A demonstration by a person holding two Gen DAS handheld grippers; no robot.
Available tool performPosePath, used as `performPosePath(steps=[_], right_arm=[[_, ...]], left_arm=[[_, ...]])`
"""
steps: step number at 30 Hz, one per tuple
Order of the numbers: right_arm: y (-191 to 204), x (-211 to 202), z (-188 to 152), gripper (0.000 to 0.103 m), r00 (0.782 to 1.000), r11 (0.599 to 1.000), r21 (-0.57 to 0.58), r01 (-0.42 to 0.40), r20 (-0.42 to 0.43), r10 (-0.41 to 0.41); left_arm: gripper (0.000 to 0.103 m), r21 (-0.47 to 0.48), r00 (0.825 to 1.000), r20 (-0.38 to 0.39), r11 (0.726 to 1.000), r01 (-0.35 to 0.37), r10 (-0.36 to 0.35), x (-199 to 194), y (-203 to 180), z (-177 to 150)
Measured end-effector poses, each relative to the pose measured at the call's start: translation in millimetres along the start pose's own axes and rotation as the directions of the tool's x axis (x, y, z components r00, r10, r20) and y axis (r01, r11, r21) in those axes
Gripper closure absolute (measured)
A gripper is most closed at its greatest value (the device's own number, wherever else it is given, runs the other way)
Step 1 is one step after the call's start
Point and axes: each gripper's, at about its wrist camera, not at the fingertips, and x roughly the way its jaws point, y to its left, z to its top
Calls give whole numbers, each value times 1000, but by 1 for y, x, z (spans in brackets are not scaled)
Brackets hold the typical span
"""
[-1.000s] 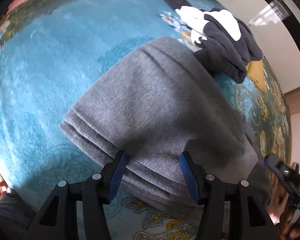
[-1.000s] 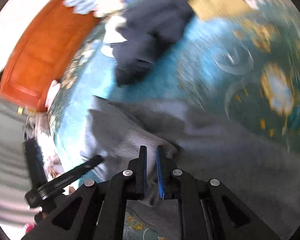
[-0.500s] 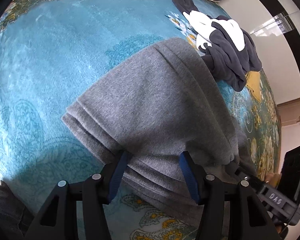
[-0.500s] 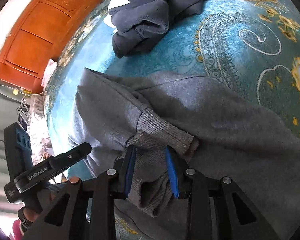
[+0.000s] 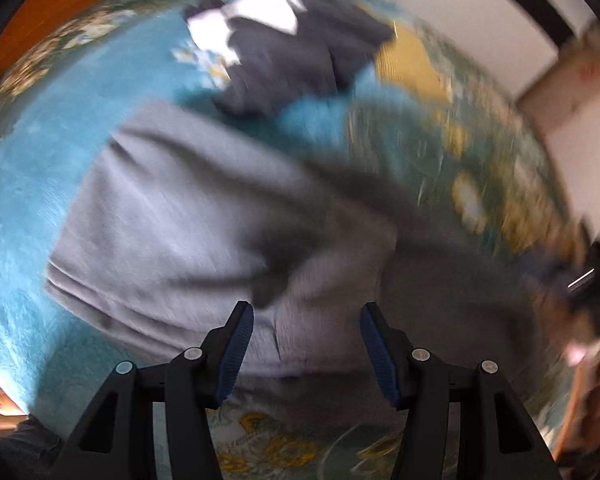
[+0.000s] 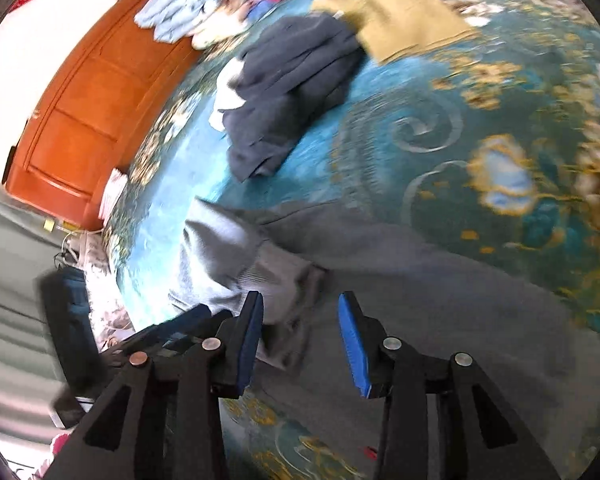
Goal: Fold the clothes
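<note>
One grey sweater (image 6: 380, 264) lies under both parted, empty grippers, left (image 5: 306, 350) and right (image 6: 300, 336) just opened, one navy garment (image 6: 292, 92) beyond.

Grey sweatshirt (image 5: 172, 216) partly folded, flat on teal blanket, ribbed cuff (image 6: 268, 276) lying on top; dark navy garment (image 6: 292, 92) crumpled beyond.

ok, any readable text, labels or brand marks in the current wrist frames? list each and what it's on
None readable.
Black handheld left gripper, seen in the right wrist view: any marking on its body is blurred.
Beige wall panel in the left wrist view: faint reddish mark, too blurred to read.
Grey knit sweater, dark navy garment, mustard folded cloth, teal patterned blanket: no text visible.
</note>
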Motion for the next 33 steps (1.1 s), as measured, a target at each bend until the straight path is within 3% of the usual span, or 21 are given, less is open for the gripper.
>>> performPosePath(steps=[2,7,8,11,16,21,25,33], right_arm=[[-13,-18,-4,61,999,999,18,29,24,-29],[-48,-68,-22,60,996,991,113,68,57,-75],[-56,-80,-26,59,995,989,135,66,65,-76],[-86,-107,-48,34,992,974,208,88,75,-106],[-146,-134,-102,32,984,909,390,149,33,-176],[-187,-99,-157,32,999,790,613,-21,39,-4],[-191,-72,-162,20,982,720,669,-186,154,110],[-209,-52,-154,18,958,622,740,-255,280,60]], left_arm=[[43,-15,998,-61,1000,-4,3,11,5,-5],[43,-182,990,-51,976,117,-128,2,38,-16],[43,-223,986,-40,963,152,-164,-1,47,-20],[43,-332,967,9,911,244,-256,-6,67,-24],[42,-412,937,87,844,344,-339,-12,84,-20],[41,-430,930,85,829,357,-357,-10,85,-11],[41,-427,925,105,824,373,-365,-3,78,-2],[41,-451,916,132,801,395,-378,2,83,-1]])
